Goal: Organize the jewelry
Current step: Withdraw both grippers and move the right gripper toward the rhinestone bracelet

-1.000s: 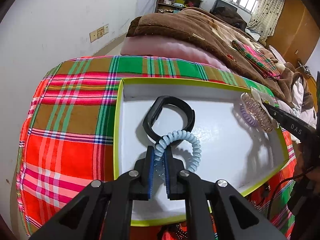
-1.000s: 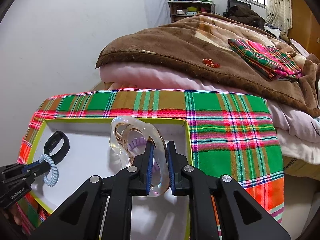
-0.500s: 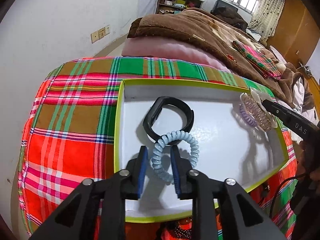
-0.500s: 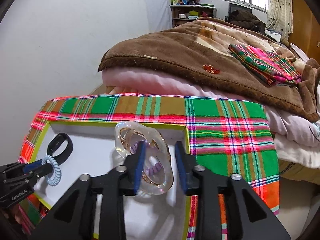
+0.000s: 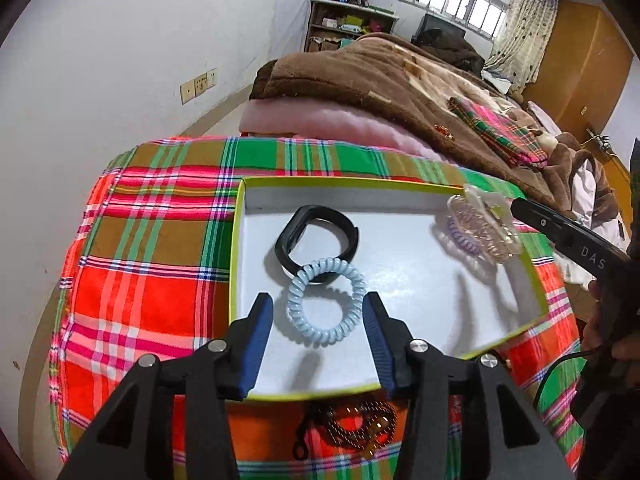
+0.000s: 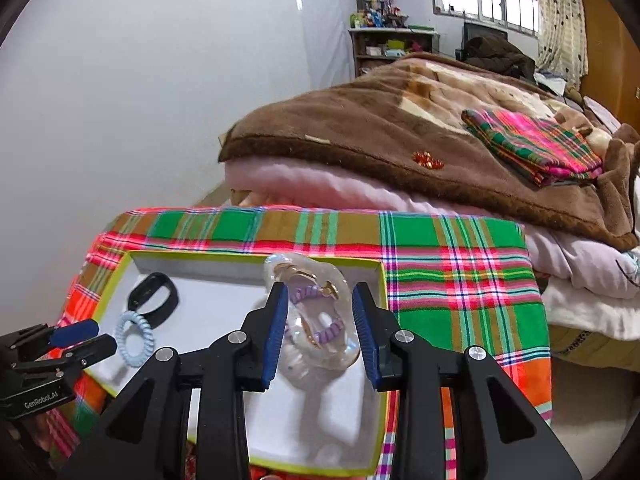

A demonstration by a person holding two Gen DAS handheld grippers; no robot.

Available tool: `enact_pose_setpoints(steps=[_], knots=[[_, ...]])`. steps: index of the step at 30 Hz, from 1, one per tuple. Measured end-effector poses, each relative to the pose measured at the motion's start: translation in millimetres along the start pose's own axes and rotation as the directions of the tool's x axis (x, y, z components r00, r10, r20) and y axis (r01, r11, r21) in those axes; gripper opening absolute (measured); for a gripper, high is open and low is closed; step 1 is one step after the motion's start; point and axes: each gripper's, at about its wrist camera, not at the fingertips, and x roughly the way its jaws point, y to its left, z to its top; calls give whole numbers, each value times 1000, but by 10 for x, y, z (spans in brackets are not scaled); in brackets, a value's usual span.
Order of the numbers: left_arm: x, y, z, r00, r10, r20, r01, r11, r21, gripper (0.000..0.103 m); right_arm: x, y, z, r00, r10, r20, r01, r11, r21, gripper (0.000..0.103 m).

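Observation:
A white box with a yellow-green rim (image 5: 400, 264) sits on a plaid cloth. In it lie a black band (image 5: 285, 242) and a light blue coil hair tie (image 5: 320, 336). My left gripper (image 5: 318, 300) hovers over that tie; its jaws are opening, and the tie lies between the pads untouched. At the box's right end rests a clear claw clip (image 6: 320, 344) on a purple coil tie (image 6: 304, 292). My right gripper (image 6: 320, 288) stands open around the clip, its pads clear of it. The left gripper (image 6: 92, 336) also shows in the right wrist view.
The plaid cloth (image 5: 152, 264) covers the stand under the box. A dark beaded chain (image 5: 352, 420) lies on it just in front of the box. Behind is a bed with a brown blanket (image 6: 400, 132), a folded plaid cloth (image 6: 532, 148) and a small red ornament (image 6: 428, 160).
Both grippers were shut, the left on the blue coil tie and the right on the clear clip. Both have let go, opened and drawn up and back; the pieces now lie in the box.

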Motion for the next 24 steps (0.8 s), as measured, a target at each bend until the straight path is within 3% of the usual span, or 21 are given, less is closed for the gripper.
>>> enact_pose_setpoints(steps=[14,24], knots=[[-502,28,-266,997,-23,74,25,999,-30,53,-672,97,-356,994,59,94,-60,998,1,34],[-602,181,-599,997,-36,66,41,997,-69,54,-732,196,-850,986,162,39,-161,986,-33,34]])
